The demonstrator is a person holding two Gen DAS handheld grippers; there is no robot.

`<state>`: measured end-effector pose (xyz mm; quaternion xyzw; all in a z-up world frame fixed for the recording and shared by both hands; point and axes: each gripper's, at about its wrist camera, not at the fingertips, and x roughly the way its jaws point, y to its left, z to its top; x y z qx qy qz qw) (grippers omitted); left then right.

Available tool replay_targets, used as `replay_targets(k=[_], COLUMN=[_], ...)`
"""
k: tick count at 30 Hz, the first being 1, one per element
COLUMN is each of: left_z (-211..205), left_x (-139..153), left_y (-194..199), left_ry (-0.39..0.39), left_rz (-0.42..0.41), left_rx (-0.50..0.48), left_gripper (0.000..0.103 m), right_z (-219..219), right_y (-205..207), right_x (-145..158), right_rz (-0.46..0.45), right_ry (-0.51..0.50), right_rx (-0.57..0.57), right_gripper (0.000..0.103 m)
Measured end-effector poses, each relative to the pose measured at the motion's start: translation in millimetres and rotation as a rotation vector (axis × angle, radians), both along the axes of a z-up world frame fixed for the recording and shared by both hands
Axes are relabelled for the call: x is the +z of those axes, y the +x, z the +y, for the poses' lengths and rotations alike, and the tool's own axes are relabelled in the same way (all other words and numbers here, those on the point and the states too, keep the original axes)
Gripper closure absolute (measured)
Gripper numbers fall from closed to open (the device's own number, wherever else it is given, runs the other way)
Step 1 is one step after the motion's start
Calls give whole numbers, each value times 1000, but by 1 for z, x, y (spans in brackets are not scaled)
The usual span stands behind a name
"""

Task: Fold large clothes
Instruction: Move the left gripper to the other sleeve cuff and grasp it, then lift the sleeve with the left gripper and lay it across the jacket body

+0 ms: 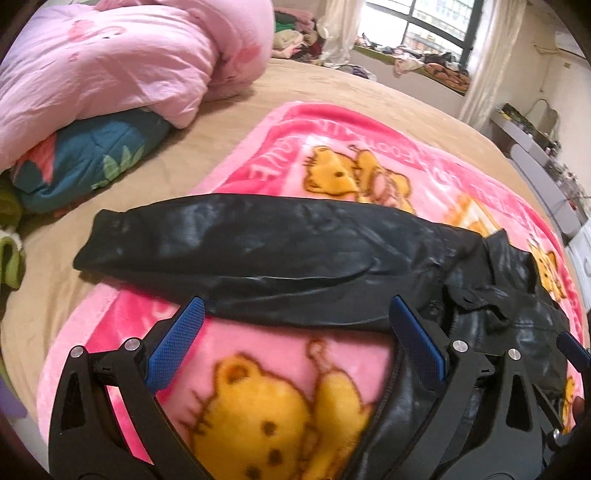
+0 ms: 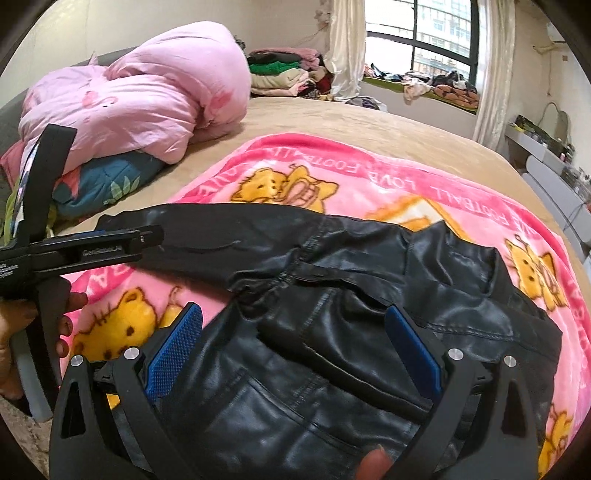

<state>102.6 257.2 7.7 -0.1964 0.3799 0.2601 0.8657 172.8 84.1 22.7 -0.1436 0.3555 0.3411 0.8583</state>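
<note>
A black leather jacket [image 2: 332,314] lies on a pink cartoon-bear blanket [image 2: 388,173] spread over a tan bedsheet [image 2: 332,114]. In the right wrist view the jacket's body fills the lower centre and right of the frame, and one sleeve [image 1: 240,254] stretches away toward the left edge, lying flat across the blanket; in the left wrist view that sleeve crosses the middle of the frame from left to right.

The left gripper [image 1: 299,343] has its blue-padded jaws spread wide, holding nothing, hovering over the blanket just below the sleeve, with its right finger near the jacket's shoulder. The right gripper [image 2: 295,350] is likewise spread apart, empty, poised over the jacket's front panel. At the left edge of the right wrist view, a hand [image 2: 22,332] grasps the handle of the left tool.

In the upper left of both frames sits a bundled pink duvet [image 2: 140,96] atop a teal patterned quilt [image 2: 107,181]. A window [image 2: 439,33] with pale curtains occupies the upper right.
</note>
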Motion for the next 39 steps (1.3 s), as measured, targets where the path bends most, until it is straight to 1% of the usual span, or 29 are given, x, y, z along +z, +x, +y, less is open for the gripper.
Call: replay_targets(k=[6, 10, 16, 21, 26, 29, 30, 32, 34, 35, 36, 37, 38, 39], left_z=[18, 36, 70, 104, 134, 153, 159, 165, 171, 173, 176, 177, 179, 181], left_x=[-5, -15, -29, -46, -62, -74, -77, -78, -78, -79, -81, -81, -82, -82], left_y=[-7, -9, -22, -43, -53, -59, -62, -63, -64, -63, -60, -59, -57, -57], left_ry=[8, 4, -40, -131, -199, -272, -288, -292, -304, -308, -305, -288, -279, -289], left_rz=[14, 47, 72, 72, 34, -24, -63, -101, -157, -173, -169, -150, -141, -157], left_rx=[55, 105, 208, 316, 393, 430, 442, 455, 461, 460, 464, 477, 481, 472], left_gripper=[9, 9, 9, 9, 9, 9, 9, 9, 11, 16, 33, 56, 66, 75], right_z=[20, 32, 45, 50, 50, 47, 46, 43, 39, 36, 33, 30, 26, 23], right_y=[0, 0, 0, -2, 0, 2, 2, 2, 2, 1, 1, 1, 1, 2], right_x=[-3, -7, -13, -17, -21, -23, -23, -24, -25, -25, -25, -25, -25, -25], right_rz=[9, 20, 46, 61, 76, 85, 86, 90, 92, 93, 94, 93, 92, 91], right_ry=[1, -3, 7, 19, 29, 35, 35, 38, 41, 42, 46, 49, 49, 51], right_rx=[32, 51, 63, 64, 51, 39, 36, 30, 22, 18, 14, 10, 2, -4], right_gripper=[5, 5, 5, 5, 5, 5, 5, 5, 5, 5, 5, 5, 5, 5])
